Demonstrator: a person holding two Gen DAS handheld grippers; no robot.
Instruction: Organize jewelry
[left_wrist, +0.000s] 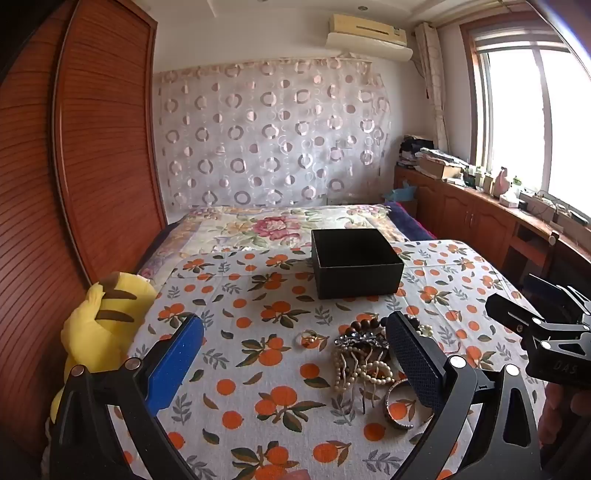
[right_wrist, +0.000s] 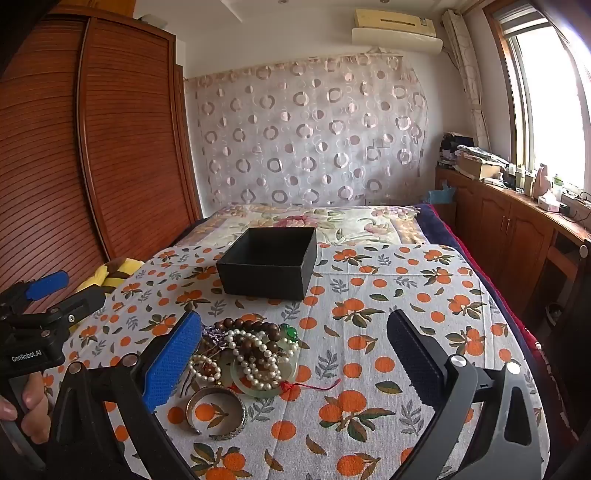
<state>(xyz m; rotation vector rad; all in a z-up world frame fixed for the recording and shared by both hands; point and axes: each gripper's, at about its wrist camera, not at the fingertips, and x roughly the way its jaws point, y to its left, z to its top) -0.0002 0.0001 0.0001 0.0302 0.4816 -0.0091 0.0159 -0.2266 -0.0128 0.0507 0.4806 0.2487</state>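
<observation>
A table covered with an orange-print tablecloth (right_wrist: 369, 295) stands at the foot of a bed with a floral bedspread (left_wrist: 266, 225). An open black box (right_wrist: 267, 264) sits near the table's far edge, apart from everything else, and its inside looks dark.

Closer to the near edge lies a tangled heap of jewelry (right_wrist: 247, 354): a pearl necklace (right_wrist: 258, 365), a brown wooden bead bracelet (right_wrist: 240, 326), a pale jade bangle (right_wrist: 266, 384) with a red cord, and a dark ornate hair comb (left_wrist: 360, 341). A metal cuff bangle (right_wrist: 216, 413) lies just beside the heap on the near side. A gold ring (left_wrist: 309, 336) rests alone on the cloth, a little toward the table's left edge.

The left gripper (left_wrist: 295, 363) hangs over the near part of the table with its fingers spread wide, grasping nothing. The right gripper (right_wrist: 295, 360) is likewise spread wide and empty, its blue finger (right_wrist: 171, 360) just beside the heap. A yellow plush toy (left_wrist: 99, 321) sits off the table's left edge.
</observation>
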